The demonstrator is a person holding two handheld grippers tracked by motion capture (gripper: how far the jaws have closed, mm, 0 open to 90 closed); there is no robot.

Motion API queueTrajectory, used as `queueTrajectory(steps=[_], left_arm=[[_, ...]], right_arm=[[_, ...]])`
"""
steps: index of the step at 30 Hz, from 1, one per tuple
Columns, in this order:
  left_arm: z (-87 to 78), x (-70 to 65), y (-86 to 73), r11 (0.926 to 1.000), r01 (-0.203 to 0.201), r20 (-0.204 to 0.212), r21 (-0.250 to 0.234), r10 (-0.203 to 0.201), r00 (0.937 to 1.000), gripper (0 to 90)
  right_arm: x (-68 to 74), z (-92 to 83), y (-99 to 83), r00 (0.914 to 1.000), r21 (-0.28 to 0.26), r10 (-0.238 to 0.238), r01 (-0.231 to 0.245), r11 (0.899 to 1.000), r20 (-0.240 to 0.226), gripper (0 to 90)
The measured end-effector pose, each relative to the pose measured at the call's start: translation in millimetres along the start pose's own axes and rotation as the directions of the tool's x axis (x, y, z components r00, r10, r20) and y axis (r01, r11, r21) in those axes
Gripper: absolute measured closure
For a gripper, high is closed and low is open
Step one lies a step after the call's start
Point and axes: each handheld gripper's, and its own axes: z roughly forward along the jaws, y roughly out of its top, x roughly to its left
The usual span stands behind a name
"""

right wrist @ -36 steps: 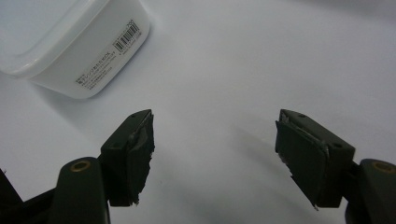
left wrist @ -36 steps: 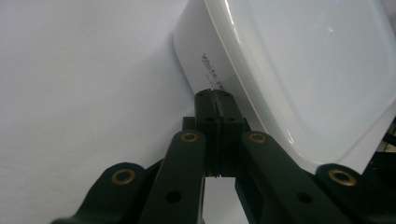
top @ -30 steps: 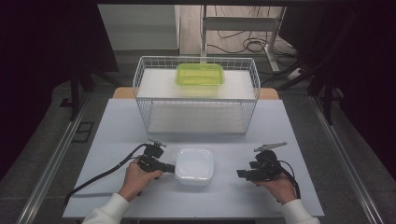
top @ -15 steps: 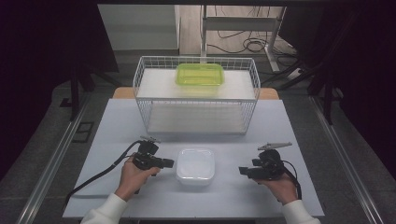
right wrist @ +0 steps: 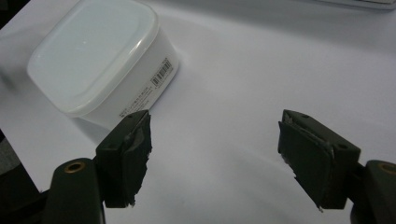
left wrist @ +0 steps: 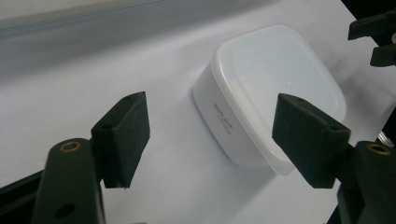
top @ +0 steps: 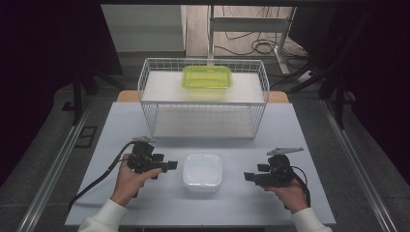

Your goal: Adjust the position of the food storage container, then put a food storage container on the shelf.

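A white lidded container (top: 203, 171) rests on the table between my two grippers. My left gripper (top: 172, 166) hovers just off its left side, and its jaws have just been opening; in the left gripper view they (left wrist: 215, 140) stand wide with nothing pressed between the pads, the container (left wrist: 271, 93) lying just beyond them. To the right of the box, well apart from it, my right gripper (top: 249, 177) is open. The right gripper view shows bare table between its pads (right wrist: 215, 154), with the container (right wrist: 102, 56) farther off at upper left.
A white wire basket rack (top: 203, 104) stands at the back of the table with a green lidded container (top: 207, 77) on its top shelf. The left gripper's cable (top: 96, 181) trails off to the left. The table's front edge lies near the person's sleeves.
The left gripper was at the white container's left edge; it has drawn back to the left and lifted a little, and its jaws have opened. The right gripper has stayed put.
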Motion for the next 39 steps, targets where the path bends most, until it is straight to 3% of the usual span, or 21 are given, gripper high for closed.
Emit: queueTrajectory(steps=[4,9,16,25,31,36,39], left_arm=[[2.4,1.4,2.0,0.9999,0.009,0.027,0.006,-0.009,0.9996,26.8],[3.6,3.3,3.2,0.9998,0.017,0.021,0.007,-0.017,0.9996,26.2],[5.7,3.4,2.3,0.9995,0.018,0.026,0.026,-0.019,0.9995,25.7],[11.3,1.0,0.7,0.9986,0.046,0.06,0.027,-0.048,0.9971,27.4],[13.1,2.2,2.6,0.9954,0.095,0.083,0.011,-0.095,0.992,27.7],[26.4,3.5,2.7,0.9901,0.132,0.129,0.047,-0.137,0.9821,29.4],[29.1,4.1,2.9,0.9883,0.145,0.135,0.049,-0.15,0.9794,30.9]], right_arm=[[0.9,-2.2,-2.9,0.9999,-0.007,0.003,-0.004,1.0,-0.011,25.4],[1.5,-6.6,-4.1,0.9996,-0.022,0.023,-0.023,0.999,-0.018,25.5],[3.3,5.3,3.8,0.9968,-0.029,0.066,-0.067,0.997,-0.044,25.0],[20.4,21.5,17.9,0.9925,-0.035,0.082,-0.085,0.996,-0.091,29.6],[27.2,31.8,22.9,0.9881,-0.022,0.109,-0.112,0.993,-0.108,32.0],[35.3,40.8,29.5,0.9807,-0.032,0.135,-0.14,0.99,-0.142,36.2],[39.5,44.0,29.8,0.9823,-0.032,0.129,-0.134,0.99,-0.136,37.2]])
